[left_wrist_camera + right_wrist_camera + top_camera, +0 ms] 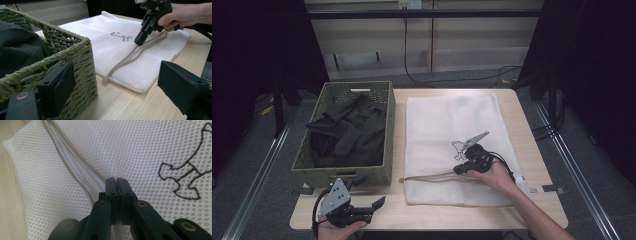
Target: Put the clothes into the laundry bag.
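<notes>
A white mesh laundry bag (442, 125) lies flat on the wooden table (524, 130), with a small brown figure printed on it and a grey zipper (432, 176) along its near edge. My right gripper (460, 169) points down onto the bag beside the zipper (75, 167). Its jaws are pressed together with a pucker of mesh (140, 150) pinched at the tips (116, 181). My left gripper (374, 209) rests at the table's front left corner, jaws wide open and empty (120, 90), aimed toward the bag (112, 50) and the right gripper (138, 41).
A green woven basket (388, 125) stands left of the bag, holding dark clothes (347, 132); its near corner (75, 55) is close to my left jaw. Bare wood (120, 105) runs along the front edge. Cables lie on the floor beyond the table.
</notes>
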`<state>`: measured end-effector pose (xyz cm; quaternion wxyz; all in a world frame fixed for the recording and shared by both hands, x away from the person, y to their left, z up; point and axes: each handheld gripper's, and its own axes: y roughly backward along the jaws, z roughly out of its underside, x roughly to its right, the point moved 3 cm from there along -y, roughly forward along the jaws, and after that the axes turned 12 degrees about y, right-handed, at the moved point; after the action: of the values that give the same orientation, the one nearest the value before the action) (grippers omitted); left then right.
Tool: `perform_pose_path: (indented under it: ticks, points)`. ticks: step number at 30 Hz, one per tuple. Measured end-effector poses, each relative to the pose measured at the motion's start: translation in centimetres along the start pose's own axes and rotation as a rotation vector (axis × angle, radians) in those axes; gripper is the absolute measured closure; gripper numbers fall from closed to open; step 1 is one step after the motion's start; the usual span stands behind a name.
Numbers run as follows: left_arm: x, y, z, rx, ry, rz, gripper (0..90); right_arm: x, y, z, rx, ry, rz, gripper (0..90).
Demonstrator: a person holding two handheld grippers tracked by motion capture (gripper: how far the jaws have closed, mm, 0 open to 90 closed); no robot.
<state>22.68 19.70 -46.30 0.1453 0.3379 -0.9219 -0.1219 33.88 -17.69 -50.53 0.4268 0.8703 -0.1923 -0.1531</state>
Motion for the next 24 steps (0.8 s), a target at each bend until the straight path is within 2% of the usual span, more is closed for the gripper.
perform_pose_path:
  ticks: [3, 4, 7, 8, 9, 11, 13, 14, 16, 20, 23, 24]
  points:
    - [0.0, 0.1, 0.0, -0.002, -0.005, 0.001, 14.2, -0.2, 0.1, -0.1, 0.015, 0.008, 0.025, 89.0]
    - [0.0, 0.1, 0.0, -0.001, -0.006, 0.002, 14.2, -0.2, 0.0, -0.1, 0.037, 0.021, 0.034, 89.0]
    - [0.0, 0.1, 0.0, -0.005, -0.007, -0.003, 14.2, -0.4, -0.6, 0.1, 0.059, 0.025, 0.03, 86.2]
    - [0.0, 0.1, 0.0, -0.005, -0.004, -0.002, 14.2, -0.6, -1.1, 0.2, 0.053, 0.046, 0.03, 78.8]
    - [0.0, 0.1, 0.0, -0.005, -0.004, -0.002, 14.2, -0.6, -1.1, 0.2, 0.053, 0.046, 0.03, 78.8]
    - [0.0, 0.2, 0.0, -0.003, -0.005, -0.001, 14.2, -0.9, -1.1, 0.0, 0.049, 0.062, 0.057, 63.9]
    - [0.0, 0.1, 0.1, -0.005, -0.001, 0.001, 14.2, -1.3, -1.2, -0.1, 0.016, 0.103, 0.095, 60.6]
    - [0.0, 0.1, 0.1, -0.006, 0.002, 0.001, 14.2, -1.8, -1.4, -0.2, -0.008, 0.163, 0.11, 54.5]
    - [0.1, 0.0, 0.1, -0.004, 0.006, 0.003, 14.2, -2.0, -1.5, -0.4, -0.028, 0.165, 0.099, 51.1]
    - [0.1, 0.0, 0.1, -0.011, 0.002, 0.003, 14.2, -2.1, -1.5, -0.6, -0.052, 0.182, 0.108, 51.9]
    - [0.0, 0.0, 0.1, -0.008, 0.006, 0.002, 14.2, -1.8, -1.4, -0.6, -0.056, 0.173, 0.118, 65.2]
    - [0.0, -0.1, 0.1, -0.004, 0.009, 0.009, 14.2, -1.6, -1.3, -0.7, -0.058, 0.13, 0.122, 73.9]
